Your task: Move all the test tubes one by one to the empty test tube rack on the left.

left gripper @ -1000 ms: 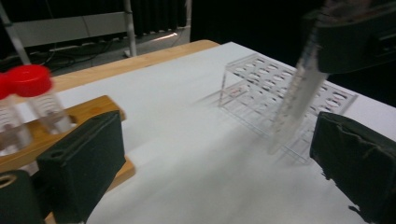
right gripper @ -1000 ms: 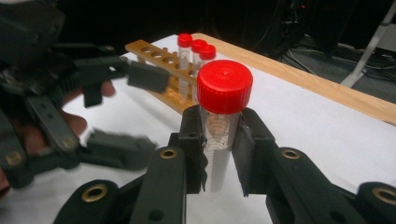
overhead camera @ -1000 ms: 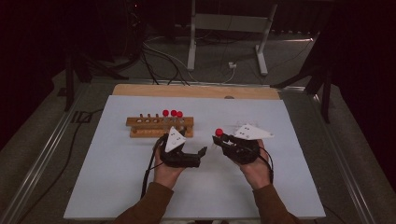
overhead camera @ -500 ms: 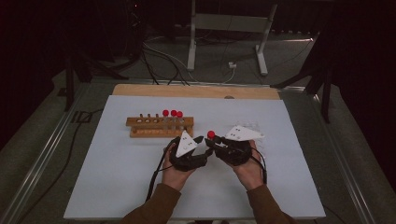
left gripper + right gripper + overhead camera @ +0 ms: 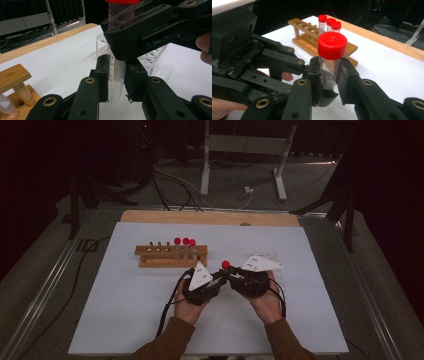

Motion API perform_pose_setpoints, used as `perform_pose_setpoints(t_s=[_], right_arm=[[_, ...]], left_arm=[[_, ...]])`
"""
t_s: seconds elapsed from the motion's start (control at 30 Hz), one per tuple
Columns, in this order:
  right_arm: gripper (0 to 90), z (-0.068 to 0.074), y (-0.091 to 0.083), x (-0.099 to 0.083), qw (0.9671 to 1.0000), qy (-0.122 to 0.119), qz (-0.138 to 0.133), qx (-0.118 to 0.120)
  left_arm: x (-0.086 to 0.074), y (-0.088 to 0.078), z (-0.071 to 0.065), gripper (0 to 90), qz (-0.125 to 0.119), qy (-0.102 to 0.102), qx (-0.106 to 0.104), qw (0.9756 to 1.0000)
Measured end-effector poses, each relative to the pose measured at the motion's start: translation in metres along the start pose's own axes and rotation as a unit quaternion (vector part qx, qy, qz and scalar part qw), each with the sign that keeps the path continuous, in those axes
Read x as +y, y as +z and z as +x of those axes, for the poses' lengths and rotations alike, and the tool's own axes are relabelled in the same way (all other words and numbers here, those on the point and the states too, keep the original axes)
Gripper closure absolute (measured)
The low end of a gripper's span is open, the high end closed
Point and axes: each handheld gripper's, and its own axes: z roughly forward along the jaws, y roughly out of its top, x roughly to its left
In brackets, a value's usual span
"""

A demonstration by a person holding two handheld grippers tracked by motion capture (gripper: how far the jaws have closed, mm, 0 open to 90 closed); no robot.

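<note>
A: Both of my hand-held grippers are on the one tube (image 5: 329, 67). The right hand-held gripper (image 5: 235, 276) is clamped on it just under the red cap (image 5: 332, 45). The left hand-held gripper (image 5: 220, 281) has just been closing, and its pads now press the lower, tapered end, with the tube between them.

B: Where does the tube sit over the desk (image 5: 125, 320)?

A: Held upright in the air, off the sheet, midway between the desk's left and right edges and toward its near edge. The rack (image 5: 171, 255) is just beyond, toward the far edge, with three capped tubes (image 5: 185, 247) at its right end and holes free at its left.

B: Main risk?

A: Two grips on one thin plastic tube. If my hands drift apart or twist against each other, I'd expect the tube to bend, crack, or snap out of one pair of jaws.

B: And the lower grip?

A: Weak spot, I judge. The pads sit where the tube narrows to a cone, so it could squirt upward or tilt once the right jaws let go.

B: The cap?

A: If this becomes a twist-off, a slipping lower grip would spin the whole tube instead of loosening the cap. I can't tell whether anything is inside, so a spill can't be ruled out.

B: Anything nearby?

A: The rack is near; a jerk toward it could knock the standing tubes.
</note>
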Motion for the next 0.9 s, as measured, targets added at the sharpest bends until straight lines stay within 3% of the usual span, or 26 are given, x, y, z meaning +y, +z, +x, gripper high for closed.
perform_pose_setpoints(t_s=[0.07,0.3,0.37,0.53,0.77,0.9], right_arm=[[72.3,0.0,-0.001,0.0,1.0,0.0,-0.001,0.0],[44.2,-0.002,-0.006,0.002,0.9999,0.01,-0.01,0.009],[32.9,-0.002,-0.007,0.002,0.9998,0.011,-0.013,0.0],[19.1,-0.006,-0.008,0.001,0.9994,0.016,-0.016,-0.025],[4.4,-0.012,-0.013,-0.004,0.9988,0.022,-0.016,-0.042],[1.2,-0.016,-0.016,-0.007,0.9987,0.019,-0.015,-0.045]], left_arm=[[0.0,0.0,0.0,75.7,0.001,0.0,0.0,1.0],[-0.001,0.001,0.004,75.7,0.006,-0.006,0.007,0.9999],[-0.001,0.0,0.005,75.7,0.007,-0.006,0.009,0.9999],[-0.001,-0.001,0.009,75.7,0.005,-0.012,0.014,0.9998],[-0.001,-0.006,0.015,75.7,0.0,-0.018,0.023,0.9996],[0.0,-0.011,0.019,75.6,-0.004,-0.022,0.028,0.9994]])
